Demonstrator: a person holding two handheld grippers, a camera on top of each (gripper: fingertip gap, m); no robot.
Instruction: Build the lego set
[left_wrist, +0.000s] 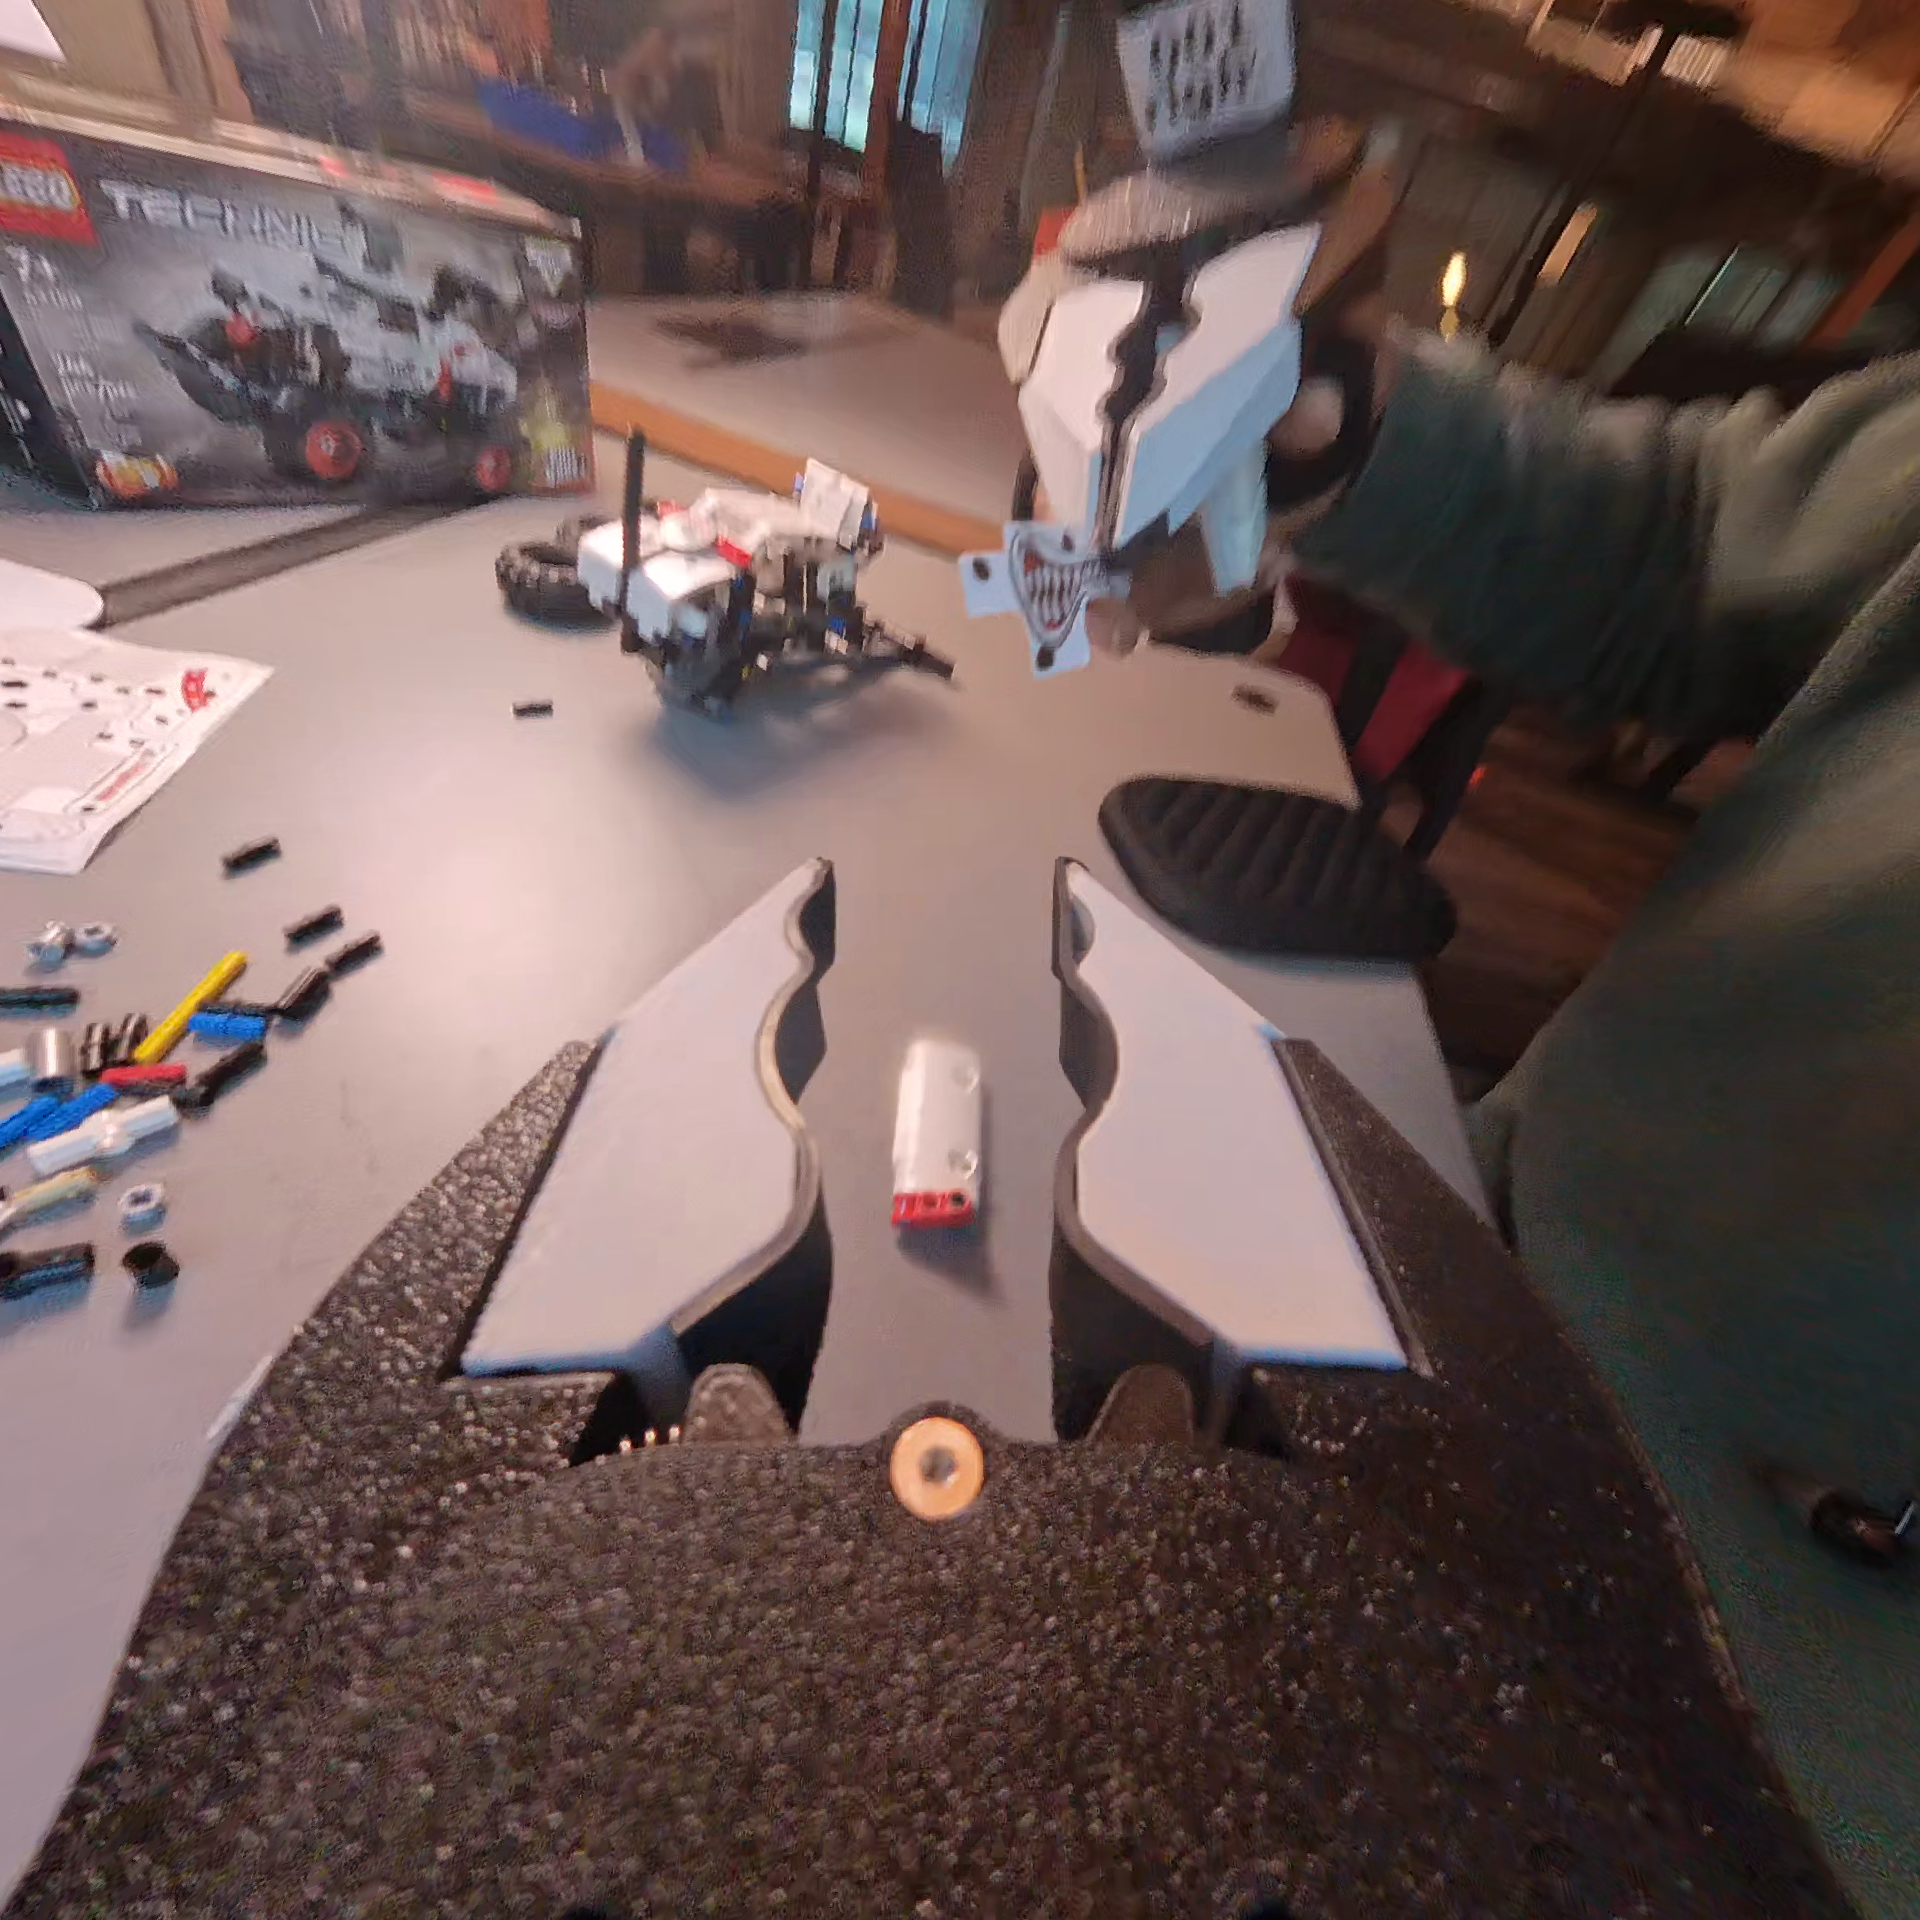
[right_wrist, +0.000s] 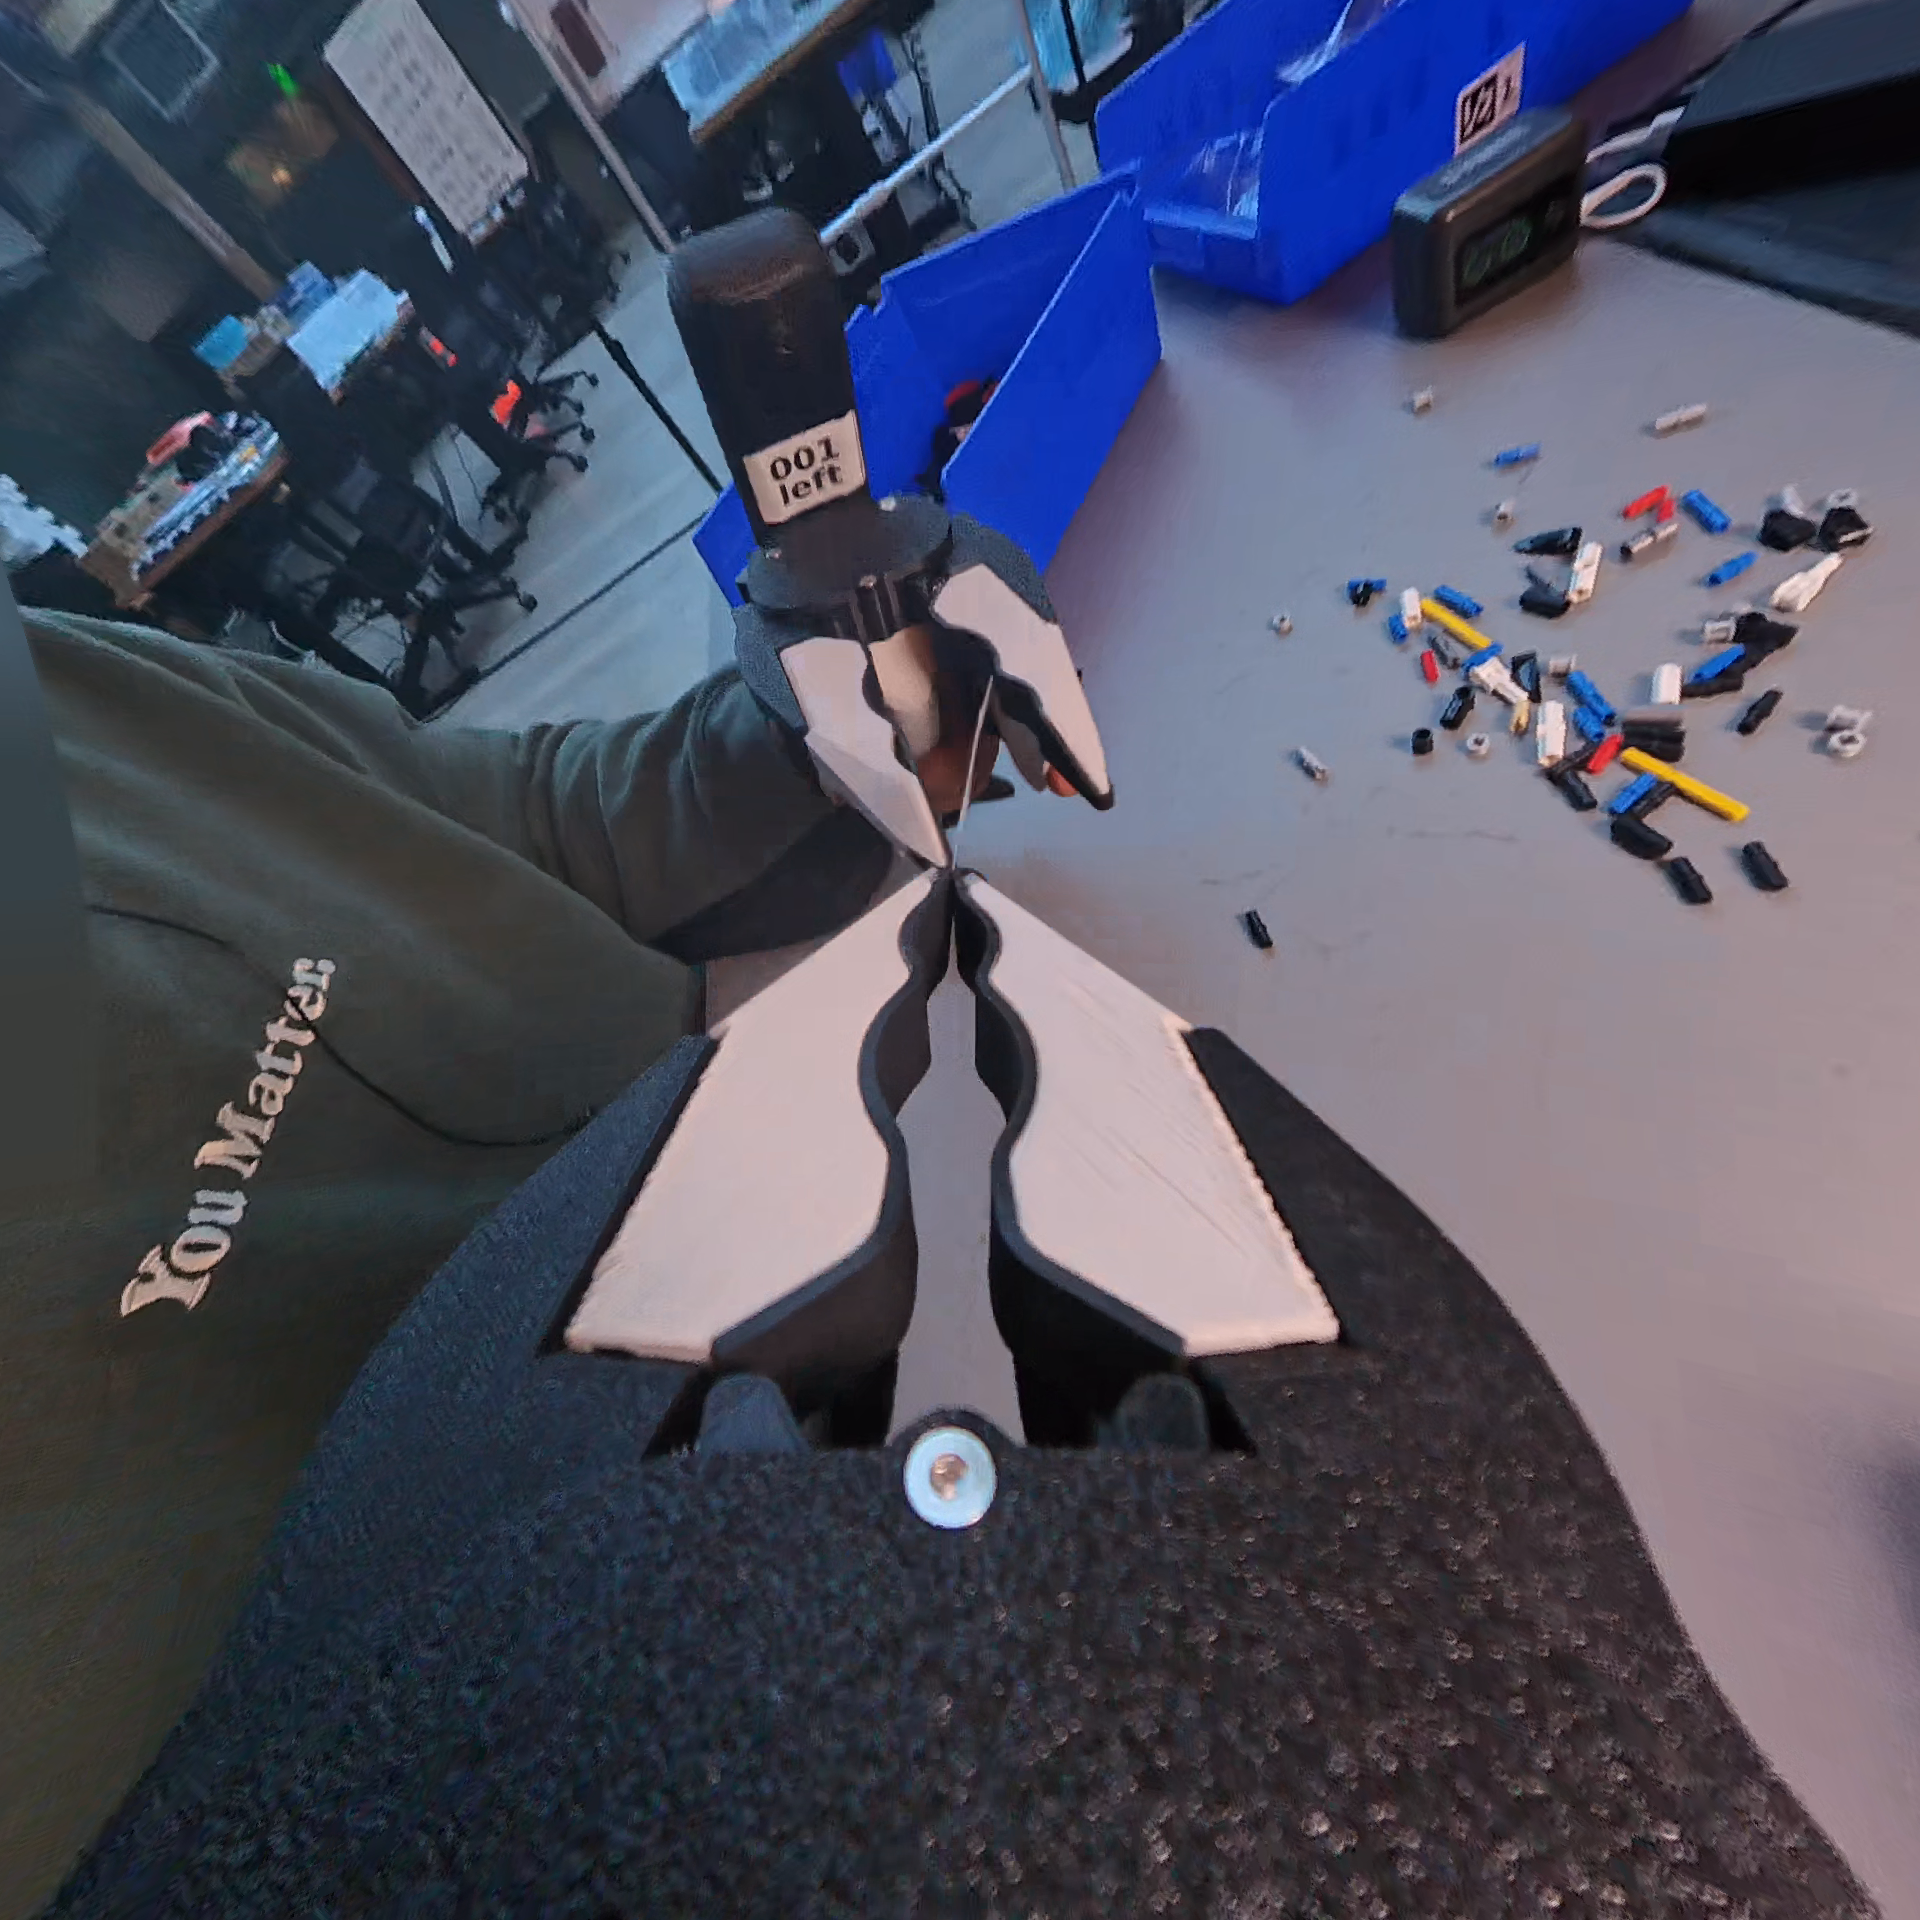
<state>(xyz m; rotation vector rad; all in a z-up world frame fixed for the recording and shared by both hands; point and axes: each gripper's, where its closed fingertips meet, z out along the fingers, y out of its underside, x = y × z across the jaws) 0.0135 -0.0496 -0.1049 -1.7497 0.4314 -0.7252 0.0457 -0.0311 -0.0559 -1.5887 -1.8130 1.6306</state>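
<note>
My left gripper is open and low over the grey table. A white Lego panel with a red end lies flat on the table between its fingers, untouched. My right gripper is shut on a sticker, which shows edge-on as a thin line. In the left wrist view the right gripper holds this white sticker with a toothed mouth print in the air at upper right. The half-built white and black model stands farther back. The left gripper also shows in the right wrist view.
The Lego box stands at the back left, with a white sheet in front of it. Loose small parts lie at the left. Blue bins and a black device stand behind. A black chair seat is at the table's right edge. The tips of one gripper are about 7 cm away from the tips of the other.
</note>
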